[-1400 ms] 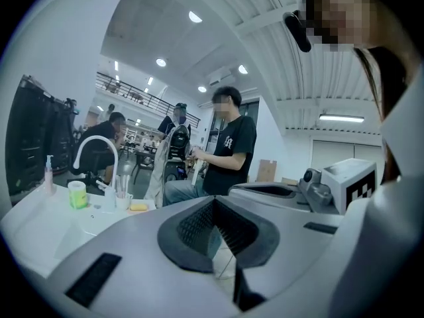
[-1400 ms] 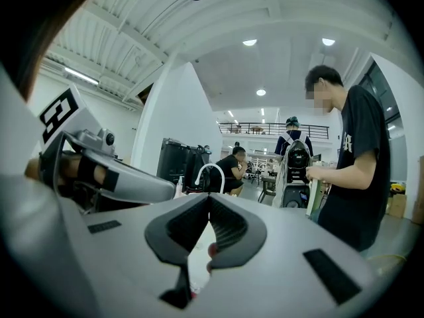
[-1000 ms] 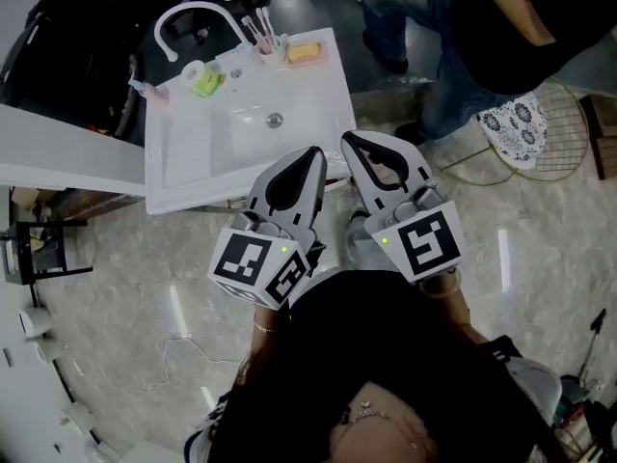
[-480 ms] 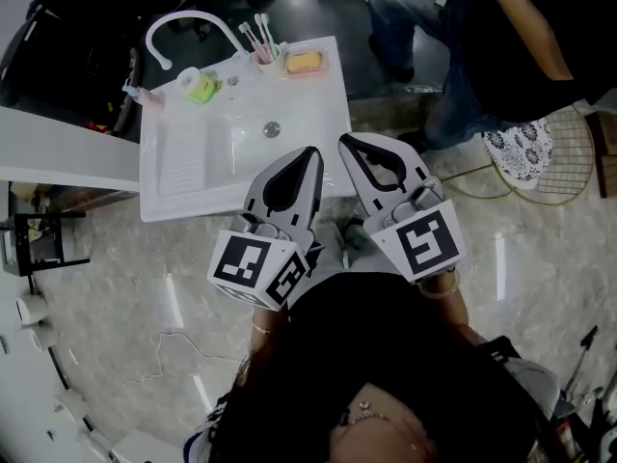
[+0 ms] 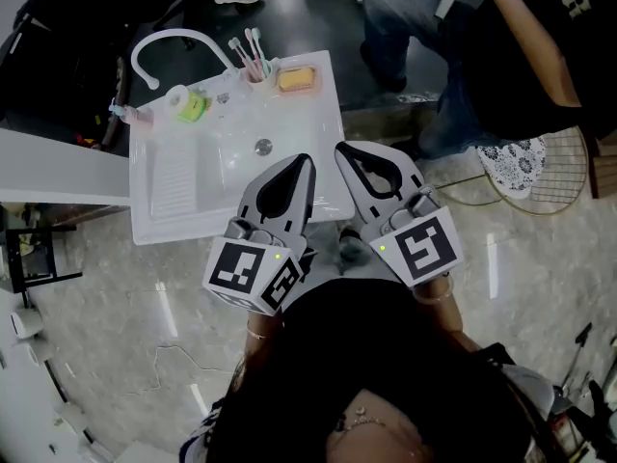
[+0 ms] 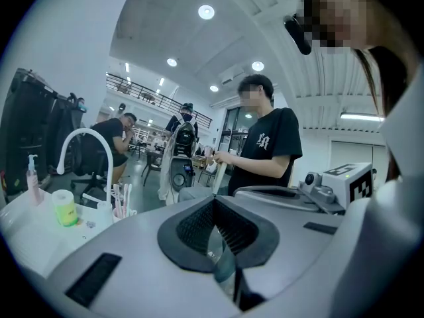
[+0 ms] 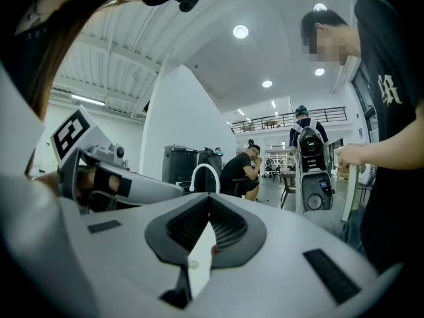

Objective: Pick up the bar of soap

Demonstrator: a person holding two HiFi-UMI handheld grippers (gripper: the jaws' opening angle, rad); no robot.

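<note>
The orange-yellow bar of soap (image 5: 296,78) lies in a pink dish on the back right corner of the white sink (image 5: 174,215). Both grippers hover side by side over the sink's front right edge, well short of the soap. My left gripper (image 5: 308,159) is shut with nothing in it, tips together (image 6: 213,197). My right gripper (image 5: 340,149) is likewise shut and holds nothing (image 7: 209,198). The soap does not show in either gripper view.
A white arched faucet (image 5: 166,41), a cup of toothbrushes (image 5: 251,61), a green-and-white roll (image 5: 188,105) and a pink bottle (image 5: 137,116) line the sink's back edge. The drain (image 5: 262,147) sits mid-basin. A person in a black T-shirt (image 5: 521,56) stands behind the sink at the right.
The sink has slid down and left in the head view, so both shut grippers stand a little closer to the soap. Their jaws have not changed.
</note>
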